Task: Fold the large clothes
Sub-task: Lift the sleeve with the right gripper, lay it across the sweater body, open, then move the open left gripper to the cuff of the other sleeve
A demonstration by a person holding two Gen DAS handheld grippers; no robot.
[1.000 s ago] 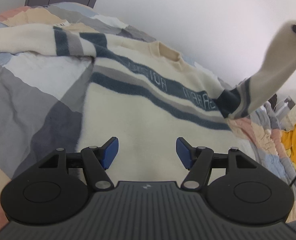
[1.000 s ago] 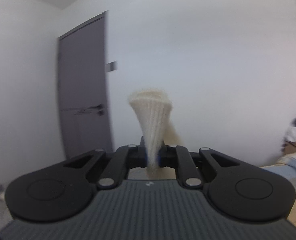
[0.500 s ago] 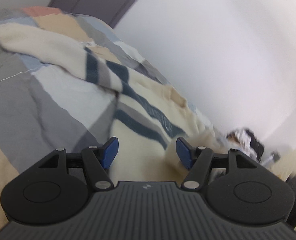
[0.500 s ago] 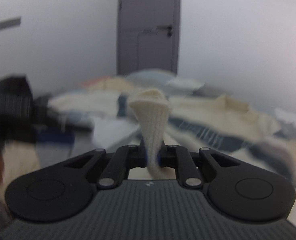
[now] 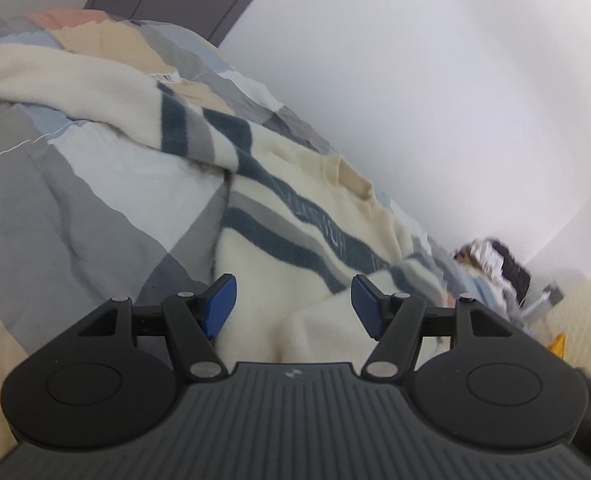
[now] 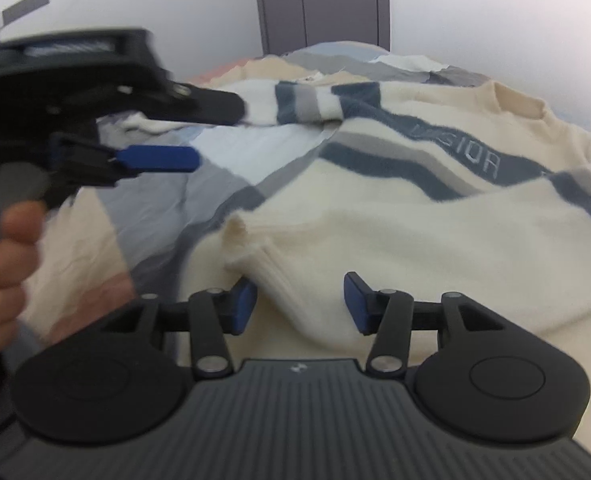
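A cream sweater [image 6: 435, 232] with blue and grey chest stripes lies face up on the bed; it also shows in the left wrist view [image 5: 279, 264]. Its right sleeve [image 6: 375, 248] is folded across the body, with the ribbed cuff [image 6: 251, 248] lying just ahead of my right gripper [image 6: 297, 302], which is open and empty. The other sleeve [image 5: 75, 84] stretches out to the far left. My left gripper [image 5: 293, 304] is open over the sweater's lower part; it also shows in the right wrist view [image 6: 191, 132], open, held by a hand.
A patchwork quilt [image 5: 75, 208] in grey, blue, beige and pink covers the bed. A grey door [image 6: 323, 4] stands behind the bed. White walls run along the far side. Clutter [image 5: 495, 264] sits at the right past the bed.
My right gripper swung down from high in the air to the sweater's body, laid the sleeve across it and opened. My left gripper tilted and shifted left, staying open.
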